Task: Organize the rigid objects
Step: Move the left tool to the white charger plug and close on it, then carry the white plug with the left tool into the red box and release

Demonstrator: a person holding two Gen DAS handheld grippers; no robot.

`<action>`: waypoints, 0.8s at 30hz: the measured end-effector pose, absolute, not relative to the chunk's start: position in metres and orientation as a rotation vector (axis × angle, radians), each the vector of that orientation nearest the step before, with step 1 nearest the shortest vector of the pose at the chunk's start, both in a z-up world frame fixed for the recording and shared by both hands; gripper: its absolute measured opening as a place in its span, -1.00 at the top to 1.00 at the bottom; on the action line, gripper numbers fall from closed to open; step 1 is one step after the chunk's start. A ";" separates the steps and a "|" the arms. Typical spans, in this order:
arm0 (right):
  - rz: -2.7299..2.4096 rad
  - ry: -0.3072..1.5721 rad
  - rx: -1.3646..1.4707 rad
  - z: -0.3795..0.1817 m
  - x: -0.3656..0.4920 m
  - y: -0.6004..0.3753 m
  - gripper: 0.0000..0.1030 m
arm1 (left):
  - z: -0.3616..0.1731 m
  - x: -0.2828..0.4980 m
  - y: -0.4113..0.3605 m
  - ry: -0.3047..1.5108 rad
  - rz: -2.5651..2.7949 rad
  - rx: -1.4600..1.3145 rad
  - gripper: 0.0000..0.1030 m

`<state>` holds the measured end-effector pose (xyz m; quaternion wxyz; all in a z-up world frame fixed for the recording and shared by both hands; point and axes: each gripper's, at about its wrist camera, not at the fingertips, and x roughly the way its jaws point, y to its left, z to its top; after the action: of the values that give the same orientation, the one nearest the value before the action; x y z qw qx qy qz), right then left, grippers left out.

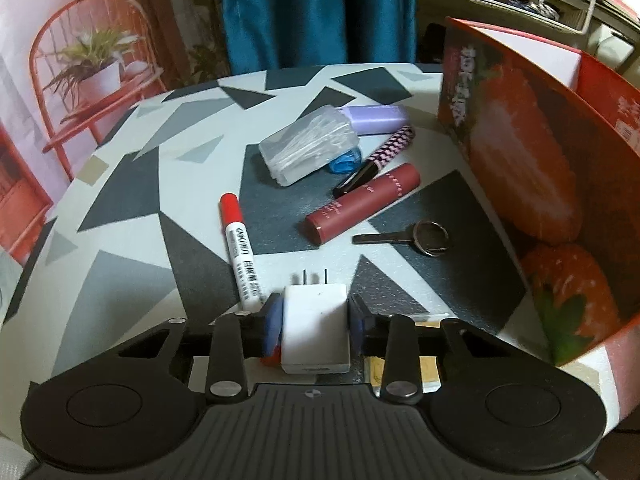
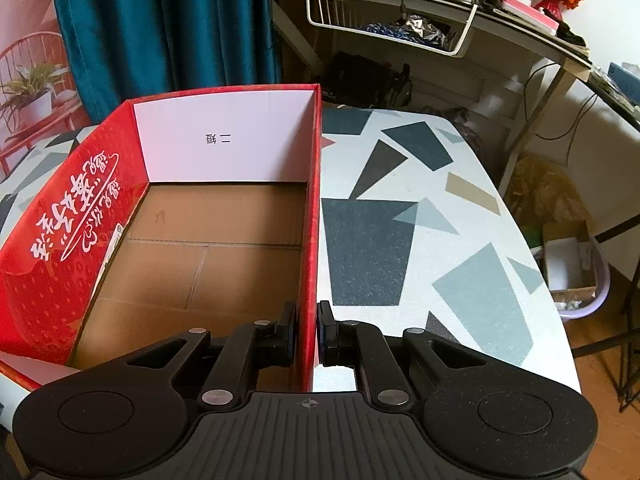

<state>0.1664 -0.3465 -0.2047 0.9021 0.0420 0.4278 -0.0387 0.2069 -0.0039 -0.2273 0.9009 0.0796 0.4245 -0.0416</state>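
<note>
Left wrist: we see the left tongs [image 1: 316, 312] clamped on a white charger [image 1: 314, 322] just above the desk [image 1: 120, 208], marker [image 1: 240, 248] beside.
Right wrist: we see the right tongs [image 2: 308, 330] pinching the red box [image 2: 314, 216] wall; box stands on the desk.

On the counter [image 1: 120, 184], counted by kind:

- 1 charger [image 1: 314, 322], white, 2 prongs, at 6 o'clock
- 1 marker [image 1: 240, 250], red cap, approx. 7 o'clock
- 1 key [image 1: 404, 236] w/ 1 ring, approx. 4 o'clock
- 1 dark red tube [image 1: 360, 202], center
- 1 striped pen [image 1: 374, 160], pink/black, approx. 1 o'clock
- 1 clear case [image 1: 308, 146], 12 o'clock
- 1 blue item [image 1: 344, 164] half hidden under the case, kind unclear
- 1 purple block [image 1: 376, 119], 12 o'clock, far
- 1 red box [image 2: 224, 208], nothing visible inside

Total: 8 loose items, 1 box.
</note>
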 end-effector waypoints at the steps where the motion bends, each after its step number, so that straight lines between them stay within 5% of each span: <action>1: -0.080 0.884 0.088 -0.205 0.166 -0.347 0.81 | -0.227 0.209 0.000 0.876 -0.080 0.141 0.28; 24: -0.065 0.882 0.059 -0.205 0.166 -0.346 0.80 | -0.232 0.225 0.010 0.904 -0.078 0.103 0.27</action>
<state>0.1656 -0.3459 -0.2048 0.9034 0.0284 0.4267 -0.0315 0.2246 0.0105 -0.2320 0.8976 0.0497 0.4363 -0.0378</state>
